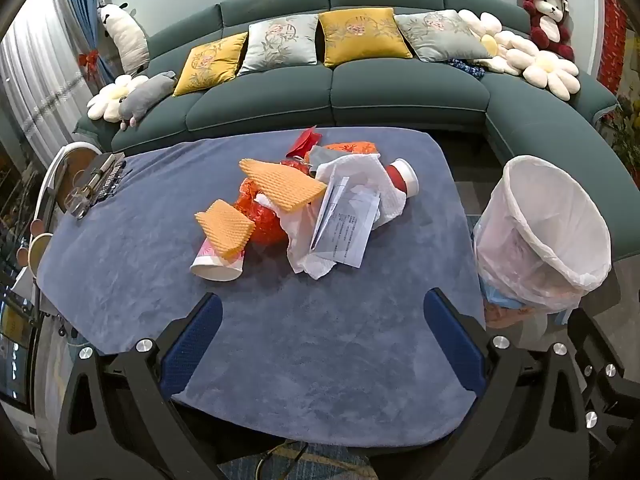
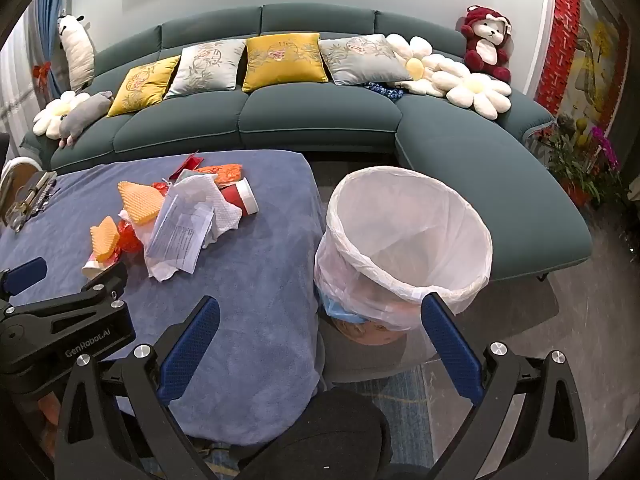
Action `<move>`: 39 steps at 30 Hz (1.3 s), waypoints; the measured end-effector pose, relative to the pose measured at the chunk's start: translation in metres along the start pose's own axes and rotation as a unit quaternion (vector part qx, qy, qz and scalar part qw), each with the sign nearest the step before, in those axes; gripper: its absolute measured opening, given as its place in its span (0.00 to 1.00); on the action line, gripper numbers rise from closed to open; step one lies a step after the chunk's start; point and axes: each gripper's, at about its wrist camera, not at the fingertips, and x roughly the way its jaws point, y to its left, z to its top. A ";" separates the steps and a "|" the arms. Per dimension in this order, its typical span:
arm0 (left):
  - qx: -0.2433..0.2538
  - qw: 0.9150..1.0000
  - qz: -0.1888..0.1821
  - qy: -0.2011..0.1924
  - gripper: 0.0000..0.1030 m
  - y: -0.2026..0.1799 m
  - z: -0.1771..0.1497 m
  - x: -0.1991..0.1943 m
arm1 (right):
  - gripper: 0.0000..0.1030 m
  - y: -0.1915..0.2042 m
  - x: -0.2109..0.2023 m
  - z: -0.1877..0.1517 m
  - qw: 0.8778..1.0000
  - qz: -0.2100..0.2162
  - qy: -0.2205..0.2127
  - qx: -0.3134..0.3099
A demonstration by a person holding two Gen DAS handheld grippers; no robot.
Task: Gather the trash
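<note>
A pile of trash lies on the blue-covered table (image 1: pixel 320 340): orange foam pieces (image 1: pixel 280 186), red crinkled wrap (image 1: pixel 262 222), white tissue (image 1: pixel 360 176), a printed paper sheet (image 1: pixel 348 228), a pink paper cup (image 1: pixel 218 266) on its side and a red cup (image 1: pixel 402 178) on its side. The pile also shows in the right wrist view (image 2: pixel 176 220). A bin with a white liner (image 2: pixel 404 240) stands right of the table; it also shows in the left wrist view (image 1: pixel 540 236). My left gripper (image 1: pixel 322 336) is open and empty, short of the pile. My right gripper (image 2: pixel 320 340) is open and empty, over the table's right edge by the bin.
A green sofa (image 1: pixel 332 88) with cushions and plush toys curves behind the table. Dark tools and a glass (image 1: pixel 94 188) lie at the table's far left corner. The left gripper body (image 2: pixel 68 320) shows at the left in the right wrist view. Potted flowers (image 2: pixel 580 160) stand at far right.
</note>
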 end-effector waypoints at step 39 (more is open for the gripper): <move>0.001 1.000 -0.004 0.002 0.93 -0.005 -0.003 0.003 | 0.94 -0.001 -0.001 0.001 1.000 -0.002 -0.002 0.000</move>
